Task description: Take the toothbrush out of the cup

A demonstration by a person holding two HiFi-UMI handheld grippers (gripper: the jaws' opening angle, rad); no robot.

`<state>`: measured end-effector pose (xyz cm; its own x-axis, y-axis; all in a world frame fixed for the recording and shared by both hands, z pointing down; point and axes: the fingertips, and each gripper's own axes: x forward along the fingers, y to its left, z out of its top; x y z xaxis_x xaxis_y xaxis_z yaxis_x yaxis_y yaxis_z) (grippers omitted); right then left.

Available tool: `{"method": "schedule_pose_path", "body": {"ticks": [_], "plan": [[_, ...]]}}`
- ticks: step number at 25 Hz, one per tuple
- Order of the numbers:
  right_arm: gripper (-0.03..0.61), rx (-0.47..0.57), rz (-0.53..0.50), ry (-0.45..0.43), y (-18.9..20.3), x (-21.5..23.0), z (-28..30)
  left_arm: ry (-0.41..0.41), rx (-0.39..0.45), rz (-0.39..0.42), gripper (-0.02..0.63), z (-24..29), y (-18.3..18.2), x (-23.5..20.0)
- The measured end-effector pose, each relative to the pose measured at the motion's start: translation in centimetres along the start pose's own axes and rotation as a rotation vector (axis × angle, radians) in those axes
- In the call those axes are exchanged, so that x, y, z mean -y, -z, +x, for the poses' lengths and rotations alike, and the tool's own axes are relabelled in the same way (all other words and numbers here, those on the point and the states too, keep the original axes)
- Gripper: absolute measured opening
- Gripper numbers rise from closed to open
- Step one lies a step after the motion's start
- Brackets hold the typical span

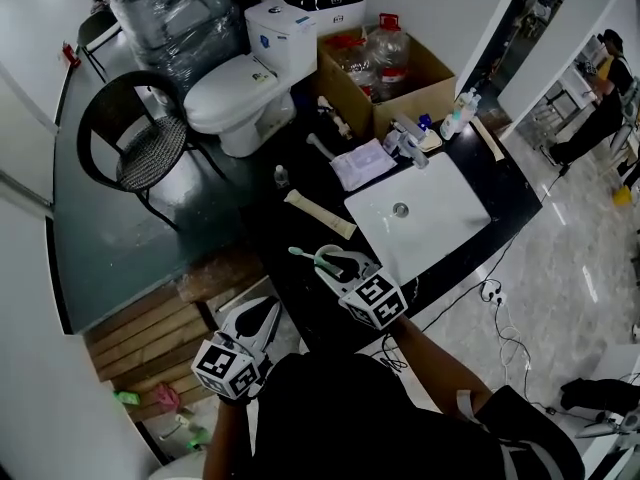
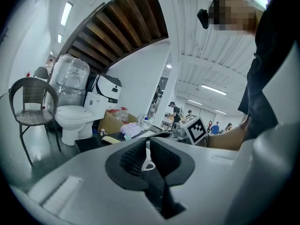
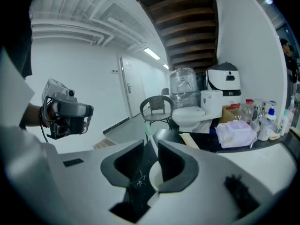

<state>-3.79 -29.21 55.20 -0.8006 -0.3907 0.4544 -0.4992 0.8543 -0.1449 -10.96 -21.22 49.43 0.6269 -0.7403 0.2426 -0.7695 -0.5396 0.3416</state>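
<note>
Ahead of the right tool (image 3: 150, 143): the toothbrush (image 1: 305, 255) pokes out past the jaw tips, its pale green head farthest from the tool, over the black desk (image 1: 310, 293).
Right tool grip: jaws drawn in to a narrow slot, with the toothbrush neck caught between their tips. It lies closer to the pad on the view's right, and how firmly the other pad bears on it is hard to make out.
Under the right tool: the cup (image 3: 153, 176), of which only a pale curved piece of rim shows through the slot, beneath the jaw on the view's right. In the head view the tool covers it almost wholly.
Toothbrush lower end: hidden under the jaws in both views, so whether it reaches into the cup cannot be told.
Right of the right tool: white sink (image 1: 440, 218), just beside it.
Left tool (image 2: 148, 142): jaws all but touching, holding nothing. A small white bit behind the slot is too unclear to name.
Left tool's place: off the desk edge, low at the person's left side, well apart from the cup and the right tool.
Behind both tools: the person's dark clothing fills the bottom of the head view.
</note>
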Motion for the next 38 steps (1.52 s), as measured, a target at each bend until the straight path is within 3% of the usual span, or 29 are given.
{"method": "schedule_pose_path", "body": {"ticks": [12, 24, 28, 30, 33, 38], "plan": [[0.109, -0.093, -0.057, 0.000, 1.2, 0.8, 3.3, -0.051, -0.006, -0.038, 0.034, -0.5, 1.0, -1.8], [0.110, -0.193, -0.214, -0.005, 2.2, 0.5, 5.4, -0.083, -0.006, -0.062, 0.034, -1.2, 1.8, -2.2], [0.110, -0.251, -0.224, 0.016, 2.9, 0.7, 5.8, -0.088, -0.004, -0.065, 0.034, -1.3, 2.0, -2.3], [0.107, -0.264, -0.232, 0.032, 3.1, 0.8, 6.0, -0.091, -0.010, -0.069, 0.034, -1.4, 2.2, -2.4], [0.051, -0.264, -0.246, 0.059, 3.0, 1.0, 5.9, -0.092, -0.012, -0.074, 0.034, -1.7, 2.4, -2.5], [0.040, -0.243, -0.236, 0.076, 2.8, 1.4, 5.5, -0.083, -0.016, -0.077, 0.032, -1.6, 2.9, -2.3]]}}
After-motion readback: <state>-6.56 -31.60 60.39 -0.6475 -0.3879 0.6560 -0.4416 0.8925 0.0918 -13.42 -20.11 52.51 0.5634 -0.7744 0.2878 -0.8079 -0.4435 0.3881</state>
